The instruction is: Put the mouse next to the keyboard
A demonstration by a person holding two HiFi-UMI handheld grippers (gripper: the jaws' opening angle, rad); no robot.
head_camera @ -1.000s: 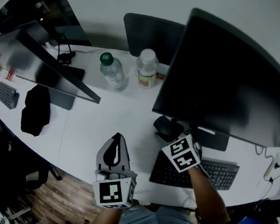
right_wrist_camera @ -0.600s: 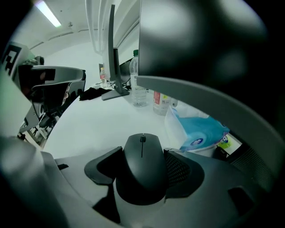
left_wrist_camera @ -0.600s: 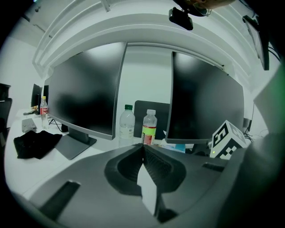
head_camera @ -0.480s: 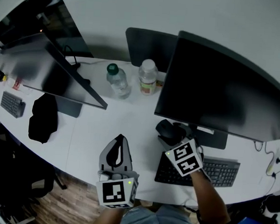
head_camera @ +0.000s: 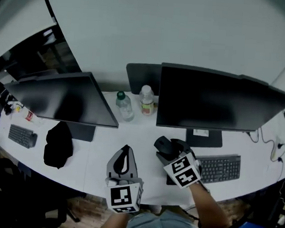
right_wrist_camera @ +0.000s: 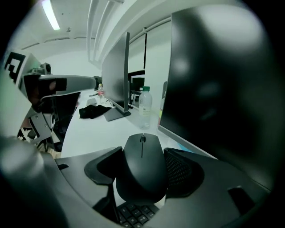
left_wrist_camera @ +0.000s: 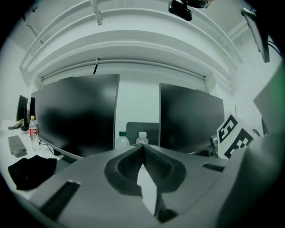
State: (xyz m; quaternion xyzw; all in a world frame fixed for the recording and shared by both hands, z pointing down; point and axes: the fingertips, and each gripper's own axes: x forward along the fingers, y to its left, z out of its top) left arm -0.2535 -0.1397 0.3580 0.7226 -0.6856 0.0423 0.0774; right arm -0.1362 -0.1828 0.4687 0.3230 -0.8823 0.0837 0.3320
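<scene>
Because the mouse (right_wrist_camera: 141, 173) has to travel as one piece, the right gripper (right_wrist_camera: 143, 156) pinches it across its flanks, one ribbed pad on each side of the body, with the scroll wheel pointing away from the camera. Keys of the keyboard (right_wrist_camera: 133, 214) show beneath its rear, so it appears to hang clear of the surface over the keyboard's left end, just in front of the right monitor (head_camera: 207, 98). A grip on the sides leaves the flat underside free, which should let it be set down level. The likely spot is the bare strip of white desk (head_camera: 101, 152) beside that end of the keyboard. The left gripper (left_wrist_camera: 142, 149) has nothing to carry: its jaws are pressed together on nothing, and it is held low near the desk's front edge, well clear of the right one's path. Farther back, two water bottles (head_camera: 125, 106) stand between the monitors. A black cloth (head_camera: 58, 144) and a second keyboard (head_camera: 22, 136) lie far to the left, all out of the way of the placement.
</scene>
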